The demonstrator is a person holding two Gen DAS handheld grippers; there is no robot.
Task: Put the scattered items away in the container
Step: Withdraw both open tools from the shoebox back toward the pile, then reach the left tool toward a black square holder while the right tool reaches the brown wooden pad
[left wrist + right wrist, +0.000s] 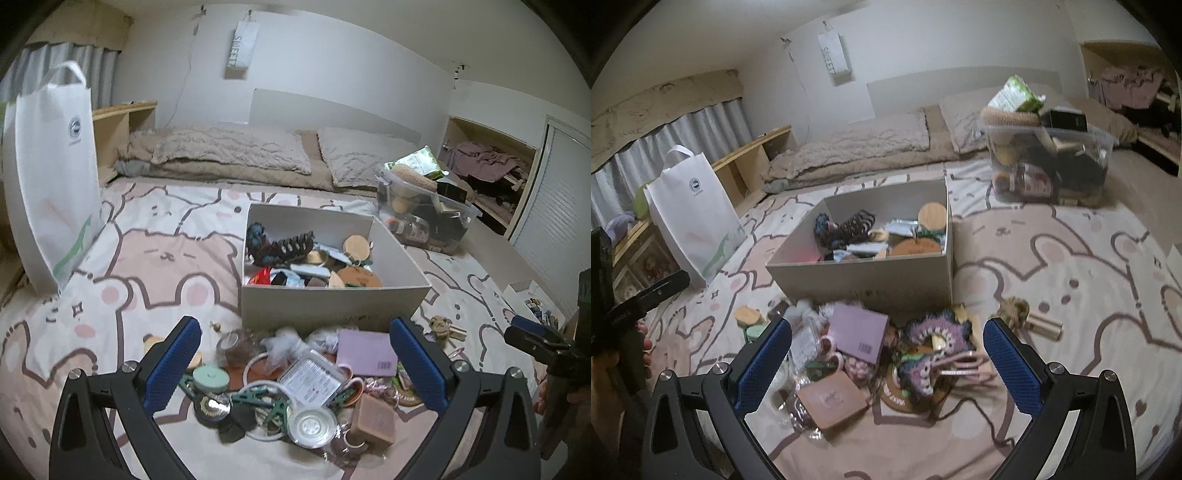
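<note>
Hovering above the pile (295,387) just in front of the box (332,302): left gripper (295,369), blue pads spread wide apart, nothing between them. Same for the right gripper (886,369), pads apart and empty, over the near-right part of the pile. Seen at the far right edge of the left view, that right gripper's jaw state cannot be told there.

Sitting on a cartoon-print bedspread (147,258), the open grey box, already part full: a dark hair claw (291,245), round wooden discs (356,243), small packets. Touching or nearly touching the box's front wall, the scattered heap: a lilac card (367,352), a clear packet (314,382), a brown soap block (373,419), a round silver lid (312,428), a mint tin (211,378), a white ring (258,363), a small jar (232,345). In the right view, right of the lilac card, crocheted purple pieces (938,332) over a brown disc (908,397). Lying apart, right of the box's front corner, a small brown figure (439,325).

Standing well left of the box, a white bag (51,177). Behind and right of the box, a clear bin (424,214) stuffed with things. Beyond the box, pillows (236,151) along the wall.
</note>
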